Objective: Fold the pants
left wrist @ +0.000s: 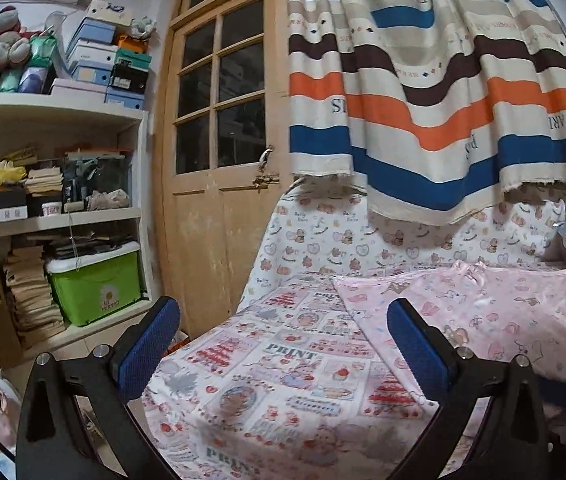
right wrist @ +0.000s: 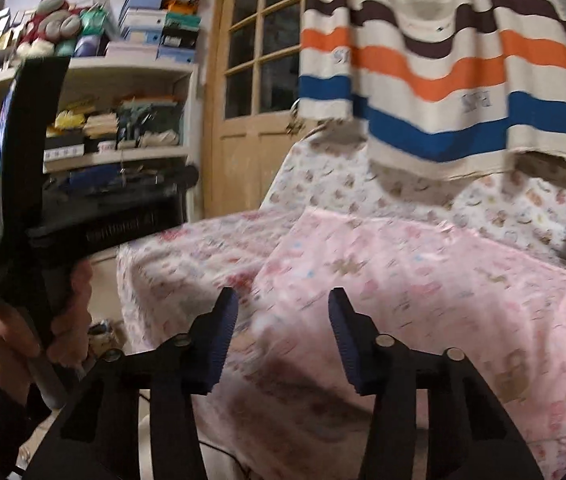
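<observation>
On the bed [left wrist: 267, 360], spread over a sheet printed with cartoon patches, lie the pink pants [left wrist: 483, 312], flat and toward the right side, their near-left corner reaching close to the middle of the mattress. The left hand-held gripper [left wrist: 283, 340] hovers above the bed's near-left part with its blue-padded fingers [left wrist: 151, 344] spread wide and nothing between them; its right finger stands in front of the left edge of the pants, but whether it touches the cloth cannot be told. The right hand-held gripper [right wrist: 283, 340] hangs over the pants [right wrist: 423, 288] as well, its jaws partly open and empty, the pink cloth showing through the gap. In the right wrist view the left hand [right wrist: 31, 320] grips the handle of the other tool at the far left, raised off the bed. A striped curtain [left wrist: 443, 80] in orange, blue and brown hangs behind the bed, its hem just above a bear-print cover against the wall. A wooden door [left wrist: 223, 160] with glass panes stands left of it, and crowded shelves [left wrist: 55, 216] fill the far left.
</observation>
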The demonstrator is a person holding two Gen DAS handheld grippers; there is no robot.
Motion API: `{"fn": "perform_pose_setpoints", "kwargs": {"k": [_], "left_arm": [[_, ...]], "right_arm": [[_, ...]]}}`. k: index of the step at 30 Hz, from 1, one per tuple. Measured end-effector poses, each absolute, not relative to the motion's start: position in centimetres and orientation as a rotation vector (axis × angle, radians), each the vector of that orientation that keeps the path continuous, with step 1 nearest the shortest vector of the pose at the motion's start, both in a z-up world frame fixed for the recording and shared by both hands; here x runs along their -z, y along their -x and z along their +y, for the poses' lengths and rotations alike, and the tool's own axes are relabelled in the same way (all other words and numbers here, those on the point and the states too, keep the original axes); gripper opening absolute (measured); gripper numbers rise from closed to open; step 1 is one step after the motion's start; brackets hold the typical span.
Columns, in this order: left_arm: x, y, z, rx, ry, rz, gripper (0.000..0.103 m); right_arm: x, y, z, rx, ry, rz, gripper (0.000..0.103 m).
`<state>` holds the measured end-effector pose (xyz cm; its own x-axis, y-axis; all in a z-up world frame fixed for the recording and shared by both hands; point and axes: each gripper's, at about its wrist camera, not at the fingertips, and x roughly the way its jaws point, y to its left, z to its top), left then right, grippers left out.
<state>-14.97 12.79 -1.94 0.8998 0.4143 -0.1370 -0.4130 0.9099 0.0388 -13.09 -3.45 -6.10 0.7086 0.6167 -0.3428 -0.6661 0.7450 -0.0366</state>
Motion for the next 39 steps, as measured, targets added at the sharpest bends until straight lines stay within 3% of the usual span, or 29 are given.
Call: {"fn": "perform_pose_setpoints", "kwargs": {"k": [12, 16, 20, 22, 26, 28, 39], "left_arm": [[3.9, 14.1, 13.7, -0.38, 0.069, 0.238, 0.103], [3.8, 14.1, 13.5, -0.374, 0.057, 0.239, 0.103], [3.6, 14.0, 13.3, -0.363, 0.048, 0.242, 0.103], [3.4, 13.6, 13.4, -0.341, 0.053, 0.257, 0.103], [3.1, 9.1, 15.1, -0.233, 0.126, 0.489, 0.103], [3.3, 6.2, 17.0, -0.135, 0.249, 0.622, 0.095], [3.4, -2.8, 18.1, 0.197, 0.559, 0.819, 0.086]], "right_arm": [[7.9, 12.5, -2.9, -0.723, 0.273, 0.402, 0.032], [7.9, 11.9, -2.8, -0.667, 0.257, 0.411, 0.024], [7.7, 11.7, -3.0, -0.636, 0.254, 0.404, 0.009], [7.6, 11.5, -3.4, -0.647, 0.219, 0.412, 0.008], [6.5, 11.4, -4.6, -0.625, 0.159, 0.378, 0.008], [5.7, 11.5, -4.9, -0.571, 0.16, 0.334, 0.008], [3.1, 11.2, -7.0, -0.524, 0.08, 0.25, 0.008]]}}
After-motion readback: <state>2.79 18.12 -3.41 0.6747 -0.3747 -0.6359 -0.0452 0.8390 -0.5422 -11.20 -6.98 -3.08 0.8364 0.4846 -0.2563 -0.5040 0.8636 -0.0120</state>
